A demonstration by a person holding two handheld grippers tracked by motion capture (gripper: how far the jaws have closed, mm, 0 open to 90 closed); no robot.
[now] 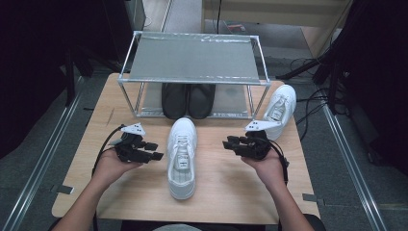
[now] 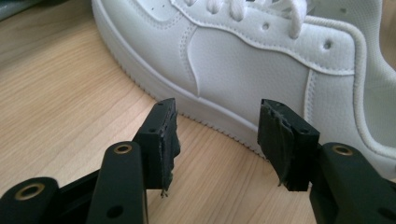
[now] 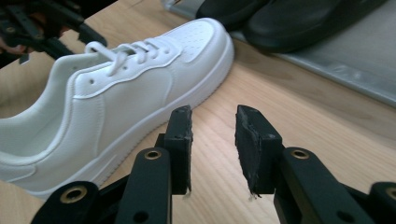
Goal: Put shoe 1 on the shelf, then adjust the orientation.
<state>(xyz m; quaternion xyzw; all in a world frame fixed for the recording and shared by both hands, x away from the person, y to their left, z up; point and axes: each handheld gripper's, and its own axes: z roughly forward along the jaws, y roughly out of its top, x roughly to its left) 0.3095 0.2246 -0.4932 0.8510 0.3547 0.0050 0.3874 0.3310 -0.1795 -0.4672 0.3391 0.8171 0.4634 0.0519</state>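
Observation:
A white sneaker (image 1: 182, 156) lies in the middle of the wooden table (image 1: 226, 192), toe toward the rack. My left gripper (image 1: 155, 151) stands open just left of it, jaws pointed at its side; in the left gripper view the sneaker's (image 2: 261, 70) sidewall sits just beyond the empty gripper (image 2: 217, 140). My right gripper (image 1: 230, 143) is open a short way right of the shoe, holding nothing; its own view shows the sneaker (image 3: 121, 93) past the gripper (image 3: 214, 144). A second white sneaker (image 1: 279, 109) rests at the table's back right.
A metal-framed rack (image 1: 192, 60) with a grey top shelf stands at the back of the table. Two black shoes (image 1: 187, 100) sit on its lower shelf, also seen as black shoes (image 3: 280, 18) in the right gripper view. Cables trail on the floor at the right.

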